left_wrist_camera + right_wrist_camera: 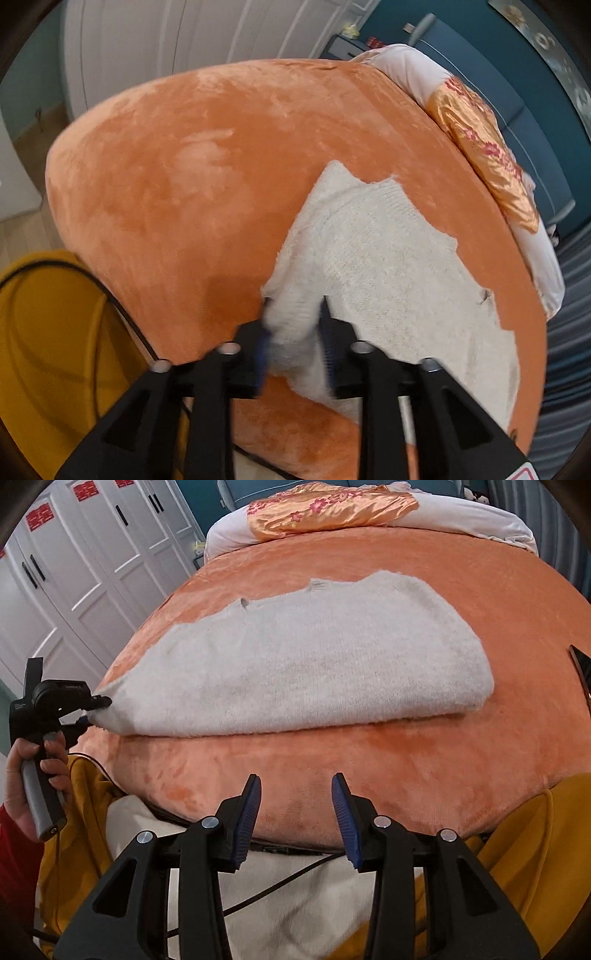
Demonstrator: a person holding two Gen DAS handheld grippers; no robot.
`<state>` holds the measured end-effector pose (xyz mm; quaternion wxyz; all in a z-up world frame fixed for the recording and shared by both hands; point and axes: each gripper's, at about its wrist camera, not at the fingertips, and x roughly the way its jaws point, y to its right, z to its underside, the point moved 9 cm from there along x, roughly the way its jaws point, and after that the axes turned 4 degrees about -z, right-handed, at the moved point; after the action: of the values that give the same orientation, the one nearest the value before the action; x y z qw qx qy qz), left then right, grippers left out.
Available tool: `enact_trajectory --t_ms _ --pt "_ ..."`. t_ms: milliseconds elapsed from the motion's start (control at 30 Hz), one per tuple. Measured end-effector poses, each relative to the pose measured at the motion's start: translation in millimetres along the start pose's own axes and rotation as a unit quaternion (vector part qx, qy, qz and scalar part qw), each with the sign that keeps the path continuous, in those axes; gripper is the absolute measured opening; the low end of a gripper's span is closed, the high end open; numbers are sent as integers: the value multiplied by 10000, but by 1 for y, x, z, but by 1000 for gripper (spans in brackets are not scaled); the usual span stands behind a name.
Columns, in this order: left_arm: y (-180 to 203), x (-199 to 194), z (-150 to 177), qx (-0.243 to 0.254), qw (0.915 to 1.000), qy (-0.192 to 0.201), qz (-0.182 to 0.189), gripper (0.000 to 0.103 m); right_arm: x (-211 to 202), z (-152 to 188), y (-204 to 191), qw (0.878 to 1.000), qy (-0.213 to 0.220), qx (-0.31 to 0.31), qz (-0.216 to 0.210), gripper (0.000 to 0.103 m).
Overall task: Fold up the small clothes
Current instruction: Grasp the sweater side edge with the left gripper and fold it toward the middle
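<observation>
A cream knitted sweater [303, 657] lies folded over on the orange plush bedspread [406, 760]. In the left wrist view the sweater [388, 258] runs away to the right. My left gripper [295, 314] is shut on the sweater's near corner and pulls it taut; it also shows in the right wrist view [98, 705] at the garment's left end. My right gripper [295, 794] is open and empty, over the bed's near edge, short of the sweater.
A white quilt with an orange floral satin cover [328, 506] lies at the head of the bed. White wardrobe doors [74, 572] stand at left. A yellow garment [535, 849] and a black cable [280, 882] lie below the bed edge. A dark object [581, 664] sits at right.
</observation>
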<state>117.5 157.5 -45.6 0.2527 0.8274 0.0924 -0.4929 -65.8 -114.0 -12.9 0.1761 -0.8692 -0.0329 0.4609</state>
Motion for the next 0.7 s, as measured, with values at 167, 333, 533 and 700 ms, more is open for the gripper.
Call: enact_trajectory --t_ms 167,333,533,700 --pt "-1 16 0 -122 9999 -87 -63 51 3 1 -1 10000 -26 75 -28 39" --pt "66 -24 -16 681 9961 413 371 8 -6 -3 4 9995 157 259 -120 39" --pt "250 -132 21 2200 9494 1177 1905 8 -35 -4 6 9985 366 324 -260 39" --pt "352 -129 131 3402 9050 682 2462 11 -66 6 22 9985 462 283 -34 42"
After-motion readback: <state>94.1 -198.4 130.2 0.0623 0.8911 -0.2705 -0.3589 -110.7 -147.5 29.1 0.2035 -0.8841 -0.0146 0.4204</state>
